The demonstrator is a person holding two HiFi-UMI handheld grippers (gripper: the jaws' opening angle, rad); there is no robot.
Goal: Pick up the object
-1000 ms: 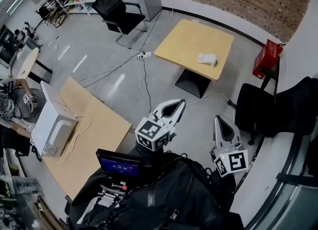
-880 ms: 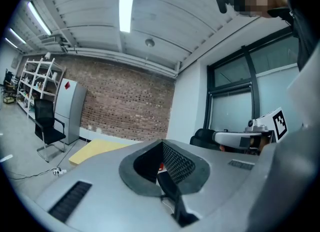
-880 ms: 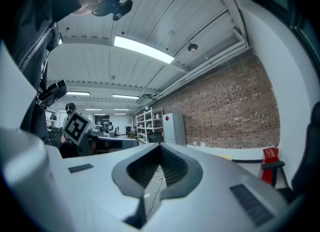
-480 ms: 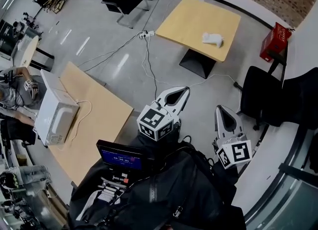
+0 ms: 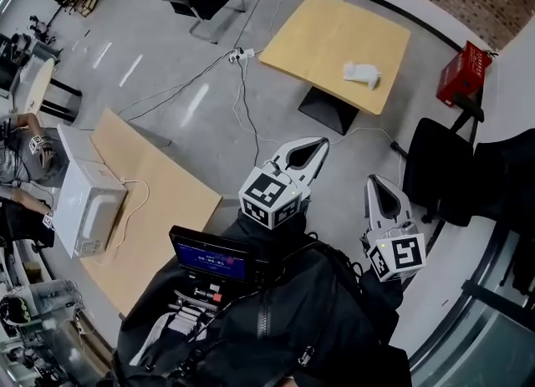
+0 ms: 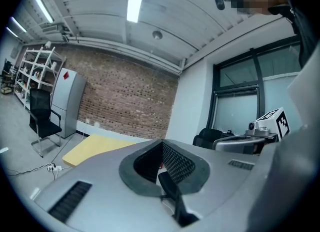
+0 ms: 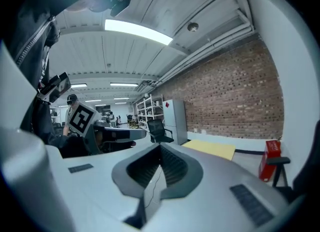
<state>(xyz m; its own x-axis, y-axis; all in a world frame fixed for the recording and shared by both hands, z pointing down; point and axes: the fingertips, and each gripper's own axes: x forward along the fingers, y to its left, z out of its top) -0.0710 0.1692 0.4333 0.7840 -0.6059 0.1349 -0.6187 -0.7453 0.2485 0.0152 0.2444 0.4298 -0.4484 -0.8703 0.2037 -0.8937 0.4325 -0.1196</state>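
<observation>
A small white object (image 5: pixel 361 73) lies near the right edge of a yellow table (image 5: pixel 322 38), far ahead of me across the grey floor. My left gripper (image 5: pixel 322 141) is held at waist height with its jaws shut and nothing between them. The right gripper (image 5: pixel 374 179) hangs beside it, also shut and empty. Both point toward the yellow table, well short of it. The left gripper view has shut jaws (image 6: pixel 161 142) with the yellow table (image 6: pixel 95 148) beyond. The right gripper view shows its shut jaws (image 7: pixel 160 146) and the same table (image 7: pixel 210 149).
A red crate (image 5: pixel 466 76) stands right of the yellow table, with black chairs (image 5: pixel 435 172) below it. Cables (image 5: pixel 242 84) trail over the floor. A white microwave (image 5: pixel 88 210) sits on a wooden table (image 5: pixel 167 201) at my left. A small screen (image 5: pixel 209 256) hangs at my chest.
The view has swung a little, so the yellow table sits higher in the picture. Both grippers have edged forward toward it and stay shut.
</observation>
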